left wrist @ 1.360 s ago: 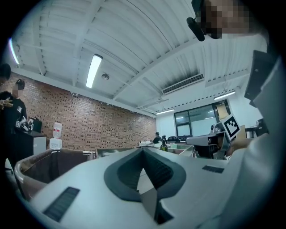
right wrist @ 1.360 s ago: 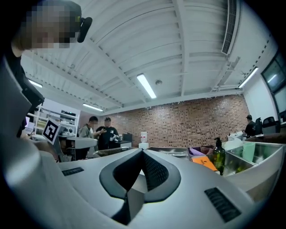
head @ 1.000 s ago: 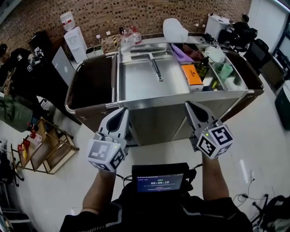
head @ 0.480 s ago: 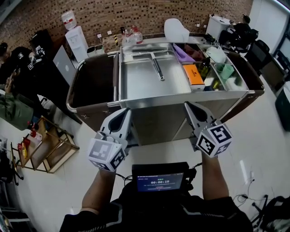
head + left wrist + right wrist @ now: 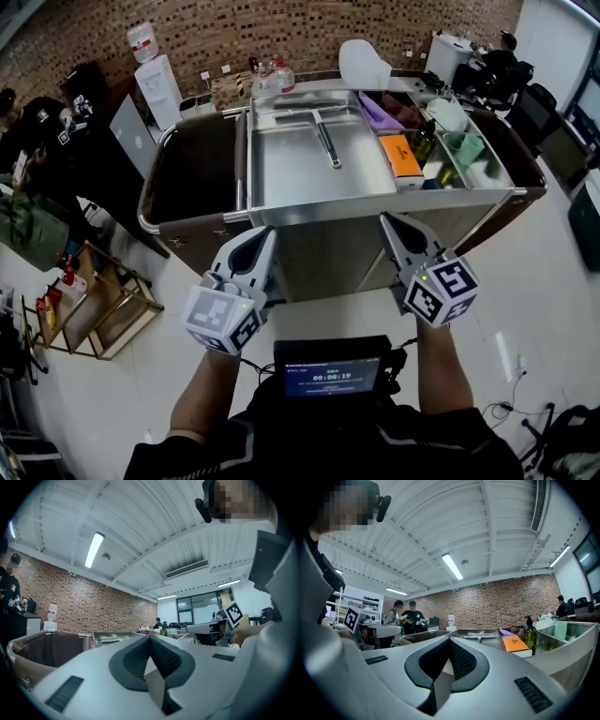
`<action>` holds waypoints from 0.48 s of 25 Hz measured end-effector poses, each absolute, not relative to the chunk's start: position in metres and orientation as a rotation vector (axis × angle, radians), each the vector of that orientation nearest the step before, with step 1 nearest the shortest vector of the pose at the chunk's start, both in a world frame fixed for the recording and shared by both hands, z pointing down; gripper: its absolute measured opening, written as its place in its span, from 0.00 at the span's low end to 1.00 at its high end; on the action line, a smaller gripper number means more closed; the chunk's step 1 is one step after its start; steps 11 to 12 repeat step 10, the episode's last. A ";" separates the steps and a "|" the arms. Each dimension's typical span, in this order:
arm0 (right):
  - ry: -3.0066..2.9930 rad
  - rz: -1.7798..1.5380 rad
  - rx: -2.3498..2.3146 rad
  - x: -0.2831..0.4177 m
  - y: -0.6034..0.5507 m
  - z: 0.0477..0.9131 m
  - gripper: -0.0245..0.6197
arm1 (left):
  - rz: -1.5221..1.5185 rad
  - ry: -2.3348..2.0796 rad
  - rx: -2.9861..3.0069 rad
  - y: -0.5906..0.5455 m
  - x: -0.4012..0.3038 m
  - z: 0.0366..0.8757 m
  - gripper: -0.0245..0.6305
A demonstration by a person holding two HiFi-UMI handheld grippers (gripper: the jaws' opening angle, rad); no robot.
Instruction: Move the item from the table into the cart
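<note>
A steel cart (image 5: pixel 319 202) stands in front of me, with a flat empty tray top (image 5: pixel 314 164). On its right side lie an orange box (image 5: pixel 397 153), a dark green pump bottle (image 5: pixel 419 141), a purple cloth (image 5: pixel 375 112) and green containers (image 5: pixel 466 148). My left gripper (image 5: pixel 266 234) hovers shut at the cart's near edge, nothing between its jaws. My right gripper (image 5: pixel 386 221) hangs shut beside it, also empty. In the right gripper view the orange box (image 5: pixel 516 644) and the pump bottle (image 5: pixel 529 636) sit ahead to the right. A table at the back (image 5: pixel 262 82) carries bottles.
A brown bag (image 5: pixel 192 178) hangs on the cart's left end, another (image 5: pixel 520 169) on the right. A water dispenser (image 5: pixel 155 80) stands by the brick wall. People stand at the left (image 5: pixel 28 141) and back right. A wooden rack (image 5: pixel 98 305) sits on the floor at left.
Both grippers stay shut and almost still; the view shifted slightly.
</note>
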State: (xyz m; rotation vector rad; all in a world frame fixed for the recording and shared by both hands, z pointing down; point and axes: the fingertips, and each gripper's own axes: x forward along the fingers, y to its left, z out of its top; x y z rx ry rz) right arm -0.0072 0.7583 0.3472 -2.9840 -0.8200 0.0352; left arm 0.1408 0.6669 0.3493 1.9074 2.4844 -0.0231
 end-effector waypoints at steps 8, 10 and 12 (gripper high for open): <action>-0.832 0.028 -2.980 -0.006 0.762 0.352 0.05 | -0.031 2.507 1.879 0.665 0.138 0.354 0.04; -0.832 0.026 -2.980 -0.005 0.762 0.352 0.05 | -0.023 2.506 1.877 0.665 0.140 0.355 0.04; -0.832 0.026 -2.980 -0.005 0.762 0.352 0.05 | -0.023 2.506 1.877 0.665 0.140 0.355 0.04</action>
